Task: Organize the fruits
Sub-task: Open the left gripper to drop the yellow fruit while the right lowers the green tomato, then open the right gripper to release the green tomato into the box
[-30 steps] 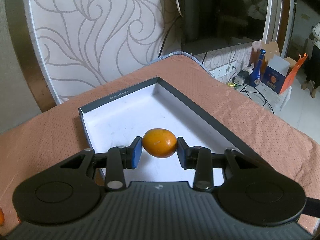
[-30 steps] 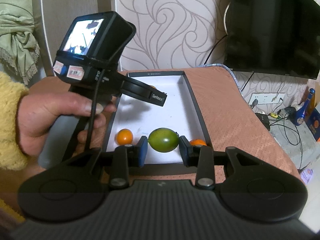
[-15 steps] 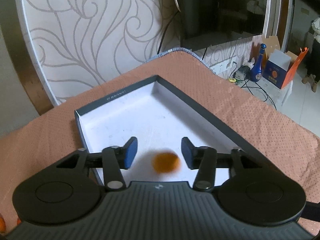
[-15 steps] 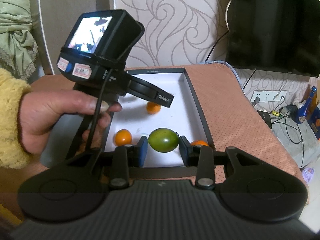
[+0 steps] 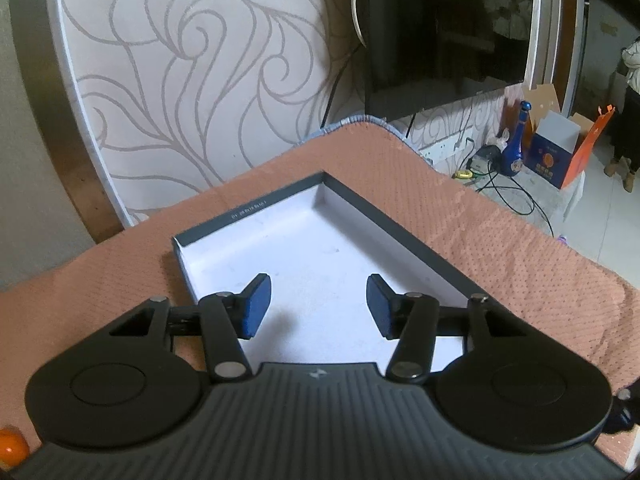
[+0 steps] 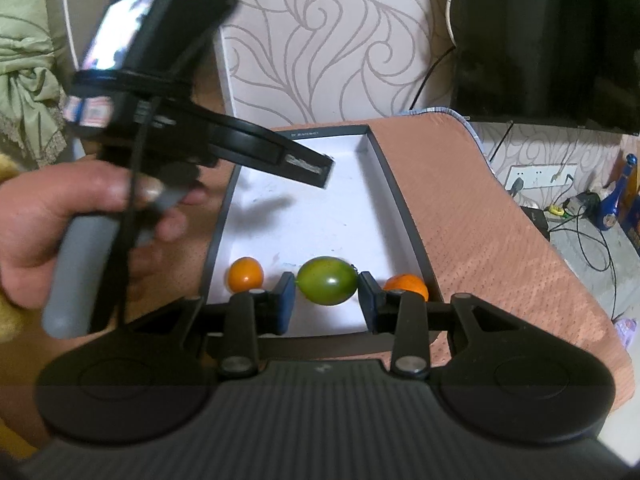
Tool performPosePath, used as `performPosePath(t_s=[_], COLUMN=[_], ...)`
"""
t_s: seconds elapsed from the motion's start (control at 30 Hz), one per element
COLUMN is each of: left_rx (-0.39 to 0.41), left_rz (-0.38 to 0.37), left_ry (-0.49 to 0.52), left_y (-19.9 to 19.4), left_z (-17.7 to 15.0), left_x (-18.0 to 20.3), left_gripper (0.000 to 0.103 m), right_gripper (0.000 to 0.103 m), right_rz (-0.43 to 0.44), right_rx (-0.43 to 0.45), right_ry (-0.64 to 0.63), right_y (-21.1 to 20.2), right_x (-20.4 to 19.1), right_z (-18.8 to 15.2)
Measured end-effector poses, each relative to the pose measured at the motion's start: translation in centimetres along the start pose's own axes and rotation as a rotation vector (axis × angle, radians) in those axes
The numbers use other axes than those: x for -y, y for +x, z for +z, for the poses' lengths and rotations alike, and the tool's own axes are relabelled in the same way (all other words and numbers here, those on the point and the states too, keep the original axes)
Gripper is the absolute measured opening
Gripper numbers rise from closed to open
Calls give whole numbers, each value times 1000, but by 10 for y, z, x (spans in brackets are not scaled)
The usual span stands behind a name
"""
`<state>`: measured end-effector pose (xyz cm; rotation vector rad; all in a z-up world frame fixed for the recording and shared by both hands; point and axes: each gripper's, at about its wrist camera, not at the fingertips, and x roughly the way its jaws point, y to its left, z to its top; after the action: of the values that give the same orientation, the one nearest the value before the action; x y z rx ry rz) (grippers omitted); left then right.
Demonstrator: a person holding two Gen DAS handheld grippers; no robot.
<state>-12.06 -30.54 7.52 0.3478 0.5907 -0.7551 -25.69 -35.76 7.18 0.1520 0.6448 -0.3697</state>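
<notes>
Jaws on my left gripper (image 5: 319, 305) have just been opening and stand empty over the tray (image 5: 384, 216); right gripper (image 6: 326, 300) clamps the green fruit (image 6: 327, 281) above the tray's near end. It looks smooth, light, bruisable, so I hold its middle gently

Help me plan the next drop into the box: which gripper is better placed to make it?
Right, probably. The right gripper is clamped on the green fruit over the box. The left gripper is open and empty.
</notes>
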Motion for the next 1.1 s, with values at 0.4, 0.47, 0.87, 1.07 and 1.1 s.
performPosePath(t_s=[0.4, 0.47, 0.87, 1.07, 1.1], left_rx=[14, 15, -2, 16, 18], left_rz=[45, 54, 62, 34, 32], left_ry=[-62, -74, -116, -97, -90], left_y=[-34, -40, -66, -78, -79], left_z=[-8, -12, -36, -45, -47], left_x=[-30, -36, -50, -43, -42], left_gripper=[59, 59, 59, 59, 60], right_gripper=[38, 38, 38, 38, 38], right_rz=[17, 22, 20, 18, 15], right_rx=[7, 8, -6, -24, -22], right_ry=[18, 18, 30, 34, 28], right_y=[17, 21, 37, 48, 51], right_x=[1, 0, 0, 3, 3], right_z=[11, 13, 19, 26, 29])
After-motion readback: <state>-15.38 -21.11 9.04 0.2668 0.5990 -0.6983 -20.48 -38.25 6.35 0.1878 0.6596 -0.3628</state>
